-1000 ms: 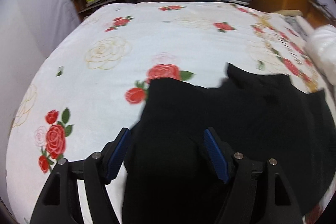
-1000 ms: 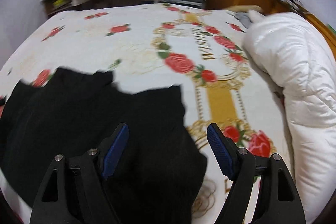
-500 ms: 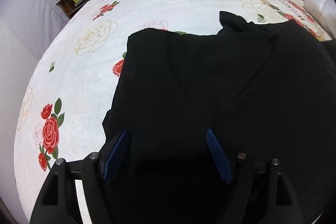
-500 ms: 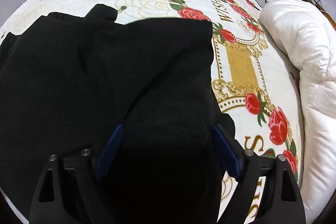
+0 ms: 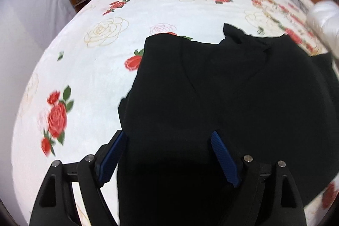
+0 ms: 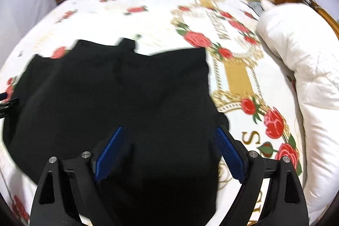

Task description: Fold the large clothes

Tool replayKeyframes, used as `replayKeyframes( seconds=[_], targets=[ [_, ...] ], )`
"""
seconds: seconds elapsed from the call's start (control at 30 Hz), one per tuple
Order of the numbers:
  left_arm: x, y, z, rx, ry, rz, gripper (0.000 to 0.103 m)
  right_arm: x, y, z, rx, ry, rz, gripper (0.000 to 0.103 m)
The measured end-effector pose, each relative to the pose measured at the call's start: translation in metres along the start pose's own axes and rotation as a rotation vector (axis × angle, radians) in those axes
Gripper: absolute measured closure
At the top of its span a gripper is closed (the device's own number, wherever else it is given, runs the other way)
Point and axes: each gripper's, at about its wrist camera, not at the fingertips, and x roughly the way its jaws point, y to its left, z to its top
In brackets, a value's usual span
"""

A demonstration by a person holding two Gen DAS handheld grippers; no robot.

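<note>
Both grippers lowered; 1 black garment flat.

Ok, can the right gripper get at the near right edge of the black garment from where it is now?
Probably yes. The right gripper hangs just over the black garment, pads clear of the cloth, and the garment's right edge lies flat on the bedspread by its right finger. The white duvet sits well aside.

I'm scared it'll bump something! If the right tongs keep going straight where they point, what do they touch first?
Probably the black garment. The right tongs point down at it with open jaws, cloth spread between and ahead of them, and the flowered bedspread lies underneath.
</note>
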Motion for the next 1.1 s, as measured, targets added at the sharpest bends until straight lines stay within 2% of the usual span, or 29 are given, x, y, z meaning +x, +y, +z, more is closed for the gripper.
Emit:
replayKeyframes(
  seconds=[0.07, 0.13, 0.2, 0.27, 0.4, 0.57, 0.6, 0.73, 0.87, 1.0, 1.1],
  targets=[
    [-0.002, -0.002, -0.011, -0.011, -0.003, -0.001, 0.019, -0.003, 0.015, -0.008, -0.039, -0.007, 0.018, 0.015],
    [0.011, -0.007, -0.022, 0.016, 0.026, 0.046, 0.018, 0.010, 0.032, -0.020, -0.095, 0.028, 0.007, 0.015],
    [0.018, -0.013, -0.032, 0.053, 0.004, 0.090, 0.011, 0.030, 0.037, -0.034, -0.100, 0.091, 0.017, 0.015],
    [0.020, -0.015, -0.035, 0.073, -0.016, 0.112, 0.007, 0.038, 0.036, -0.044, -0.099, 0.057, 0.003, 0.015],
    [0.019, -0.003, -0.031, 0.028, 0.025, 0.070, 0.007, 0.027, 0.027, -0.043, -0.099, 0.056, 0.008, 0.015],
    [0.008, 0.013, -0.037, 0.064, 0.022, 0.006, 0.007, 0.004, -0.007, -0.043, -0.042, 0.034, 0.008, 0.014],
    [0.008, 0.021, -0.040, 0.053, 0.037, -0.034, 0.007, 0.003, -0.018, -0.044, -0.012, 0.048, 0.026, 0.014],
    [0.015, 0.043, -0.041, -0.004, 0.090, -0.110, 0.007, 0.012, -0.052, -0.055, 0.080, 0.131, 0.042, 0.014],
    [0.029, 0.053, -0.035, -0.030, 0.144, -0.192, 0.006, 0.023, -0.073, -0.061, 0.174, 0.183, 0.163, 0.010],
    [0.049, 0.057, -0.035, -0.088, 0.227, -0.298, 0.000, 0.042, -0.083, -0.062, 0.249, 0.219, 0.278, 0.007],
    [0.057, 0.049, -0.035, -0.066, 0.245, -0.305, 0.000, 0.057, -0.082, -0.061, 0.281, 0.244, 0.321, 0.001]
  ],
)
